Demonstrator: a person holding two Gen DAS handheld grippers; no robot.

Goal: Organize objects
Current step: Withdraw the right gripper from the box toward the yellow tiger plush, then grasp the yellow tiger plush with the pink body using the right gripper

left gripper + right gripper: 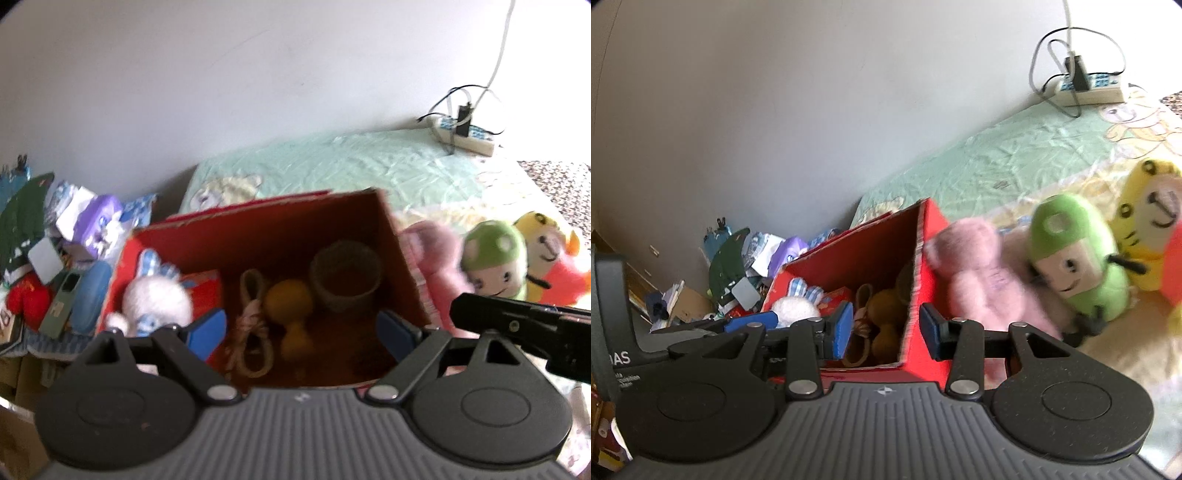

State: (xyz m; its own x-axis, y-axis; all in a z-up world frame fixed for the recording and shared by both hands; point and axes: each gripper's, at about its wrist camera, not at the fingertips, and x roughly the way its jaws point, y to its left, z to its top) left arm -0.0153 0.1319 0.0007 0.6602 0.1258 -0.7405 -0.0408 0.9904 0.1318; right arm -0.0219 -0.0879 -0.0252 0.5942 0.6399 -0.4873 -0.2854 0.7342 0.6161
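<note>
A red cardboard box (266,225) stands open on the bed; it also shows in the right wrist view (923,258). Inside lie a white-and-blue bunny plush (155,299), a coiled rope (253,328), a brown gourd (291,310) and a woven cup (345,275). My left gripper (301,332) is open and empty, just above the box's near edge. My right gripper (886,330) is open, its jaws on either side of the box's right wall. A pink plush (975,273), a green mushroom plush (1075,258) and a yellow tiger plush (1152,221) lie right of the box.
The bed has a green sheet (369,166) against a white wall. A power strip (465,138) with cables sits at the far corner. A pile of clutter (55,251) lies left of the box, off the bed.
</note>
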